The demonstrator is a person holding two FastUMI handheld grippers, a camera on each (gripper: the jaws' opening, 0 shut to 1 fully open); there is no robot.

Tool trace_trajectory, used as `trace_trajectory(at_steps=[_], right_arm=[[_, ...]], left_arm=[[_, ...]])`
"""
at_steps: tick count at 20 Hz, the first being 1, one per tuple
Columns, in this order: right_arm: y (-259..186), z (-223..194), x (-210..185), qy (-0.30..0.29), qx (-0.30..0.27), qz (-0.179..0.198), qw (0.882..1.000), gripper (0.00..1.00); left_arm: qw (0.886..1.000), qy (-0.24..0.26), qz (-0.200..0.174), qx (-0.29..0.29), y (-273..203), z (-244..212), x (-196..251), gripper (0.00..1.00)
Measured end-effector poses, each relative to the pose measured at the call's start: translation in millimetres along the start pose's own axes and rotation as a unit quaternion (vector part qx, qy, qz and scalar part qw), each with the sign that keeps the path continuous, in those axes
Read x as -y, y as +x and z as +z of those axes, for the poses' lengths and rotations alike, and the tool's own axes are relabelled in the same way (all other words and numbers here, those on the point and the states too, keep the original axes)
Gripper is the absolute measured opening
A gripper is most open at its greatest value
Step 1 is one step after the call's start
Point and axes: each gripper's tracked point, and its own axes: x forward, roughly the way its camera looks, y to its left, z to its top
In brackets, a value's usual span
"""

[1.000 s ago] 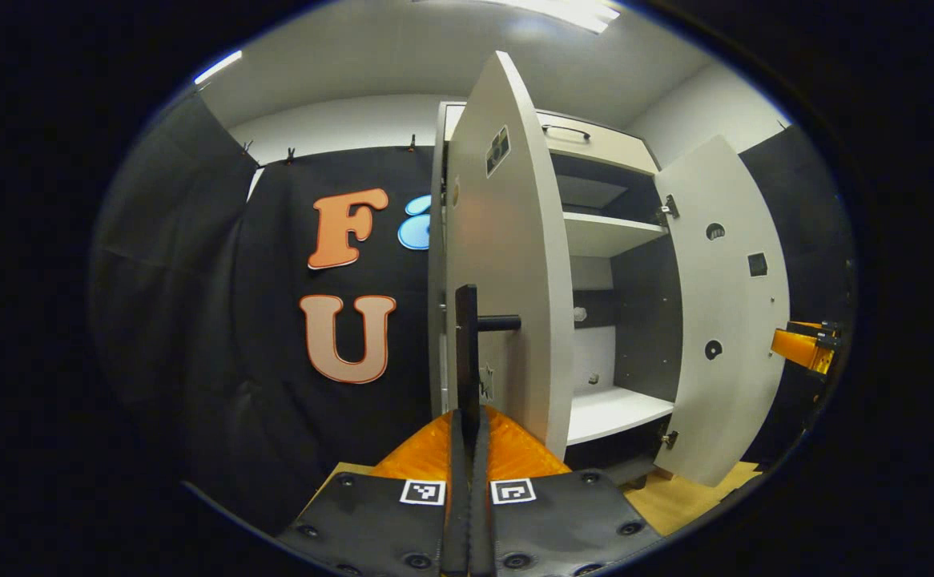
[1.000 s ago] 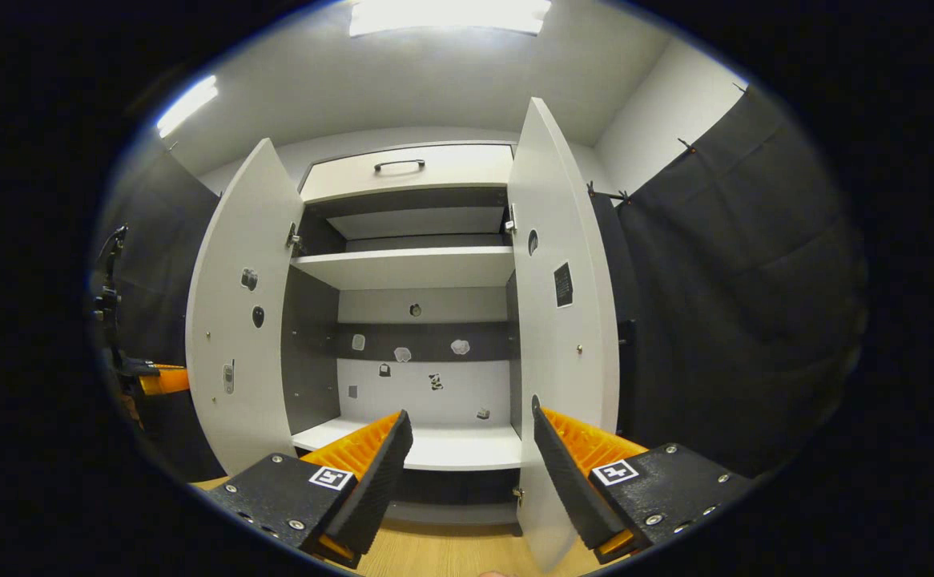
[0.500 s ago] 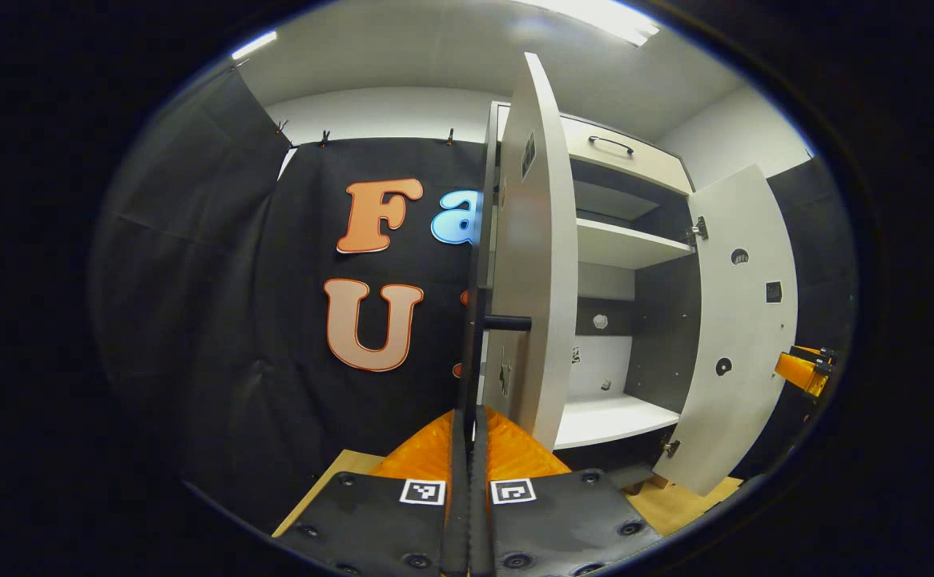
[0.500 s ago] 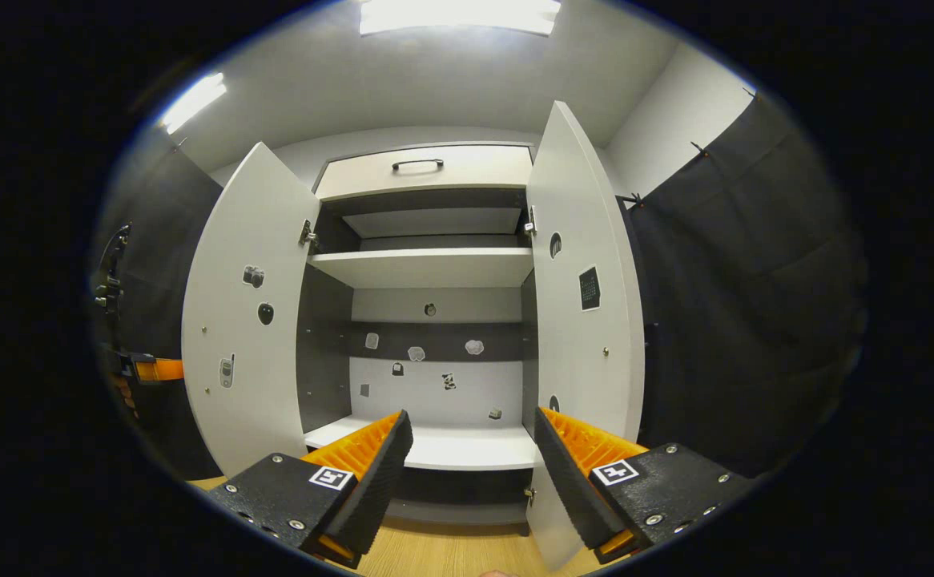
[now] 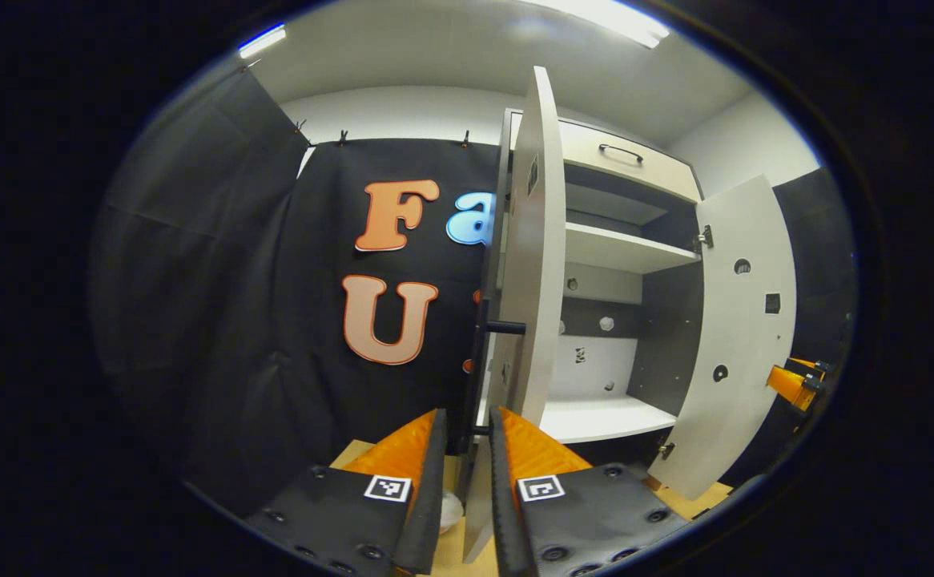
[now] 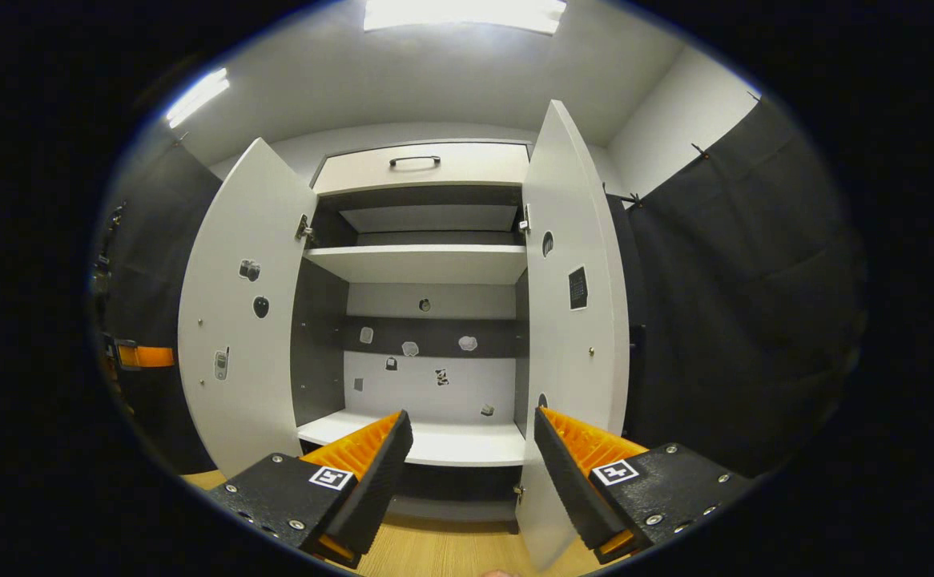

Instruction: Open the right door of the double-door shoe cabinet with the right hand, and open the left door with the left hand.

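The shoe cabinet [image 6: 423, 264] stands straight ahead of the right gripper [image 6: 471, 473], and both of its doors are swung out. The inside shows two white shelves and a dark back band with small stickers. Above the opening there is a closed drawer front with a dark handle.

The left door [image 5: 533, 264] is seen edge-on just ahead of the left gripper [image 5: 467, 481]. Its lower edge runs down between the two fingers, and its dark bar handle [image 5: 479, 377] rises just beyond the fingertips. The fingers stand a little apart and I see no press on the handle, so I judge the grip is released because this door is already open enough. In the right gripper view the same door hangs to the left, ahead of the claw.

The right door [image 6: 575, 320] hangs just ahead of the right finger. This claw is spread wide and holds nothing. I think it only waits, as its door needs no more pull.

Under both claws the floor [image 6: 443, 553] is light wood. Black cloth closes the booth on both sides, and the white ceiling carries bright lamps. A small pale thing lies on the floor under the left claw; what it is I cannot tell.
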Motion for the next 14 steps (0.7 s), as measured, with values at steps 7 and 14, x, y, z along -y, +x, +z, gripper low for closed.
trace_trajectory(at_steps=[7,14], right_arm=[[-9,18,27,-0.015,0.005,-0.024,1.000,0.93],[-22,26,35,-0.011,0.010,-0.022,1.000,0.93]], left_arm=[[1.000,0.009,0.000,0.019,-28,22,12,0.84],[0.998,0.025,0.015,0.059,-59,53,27,0.97]])
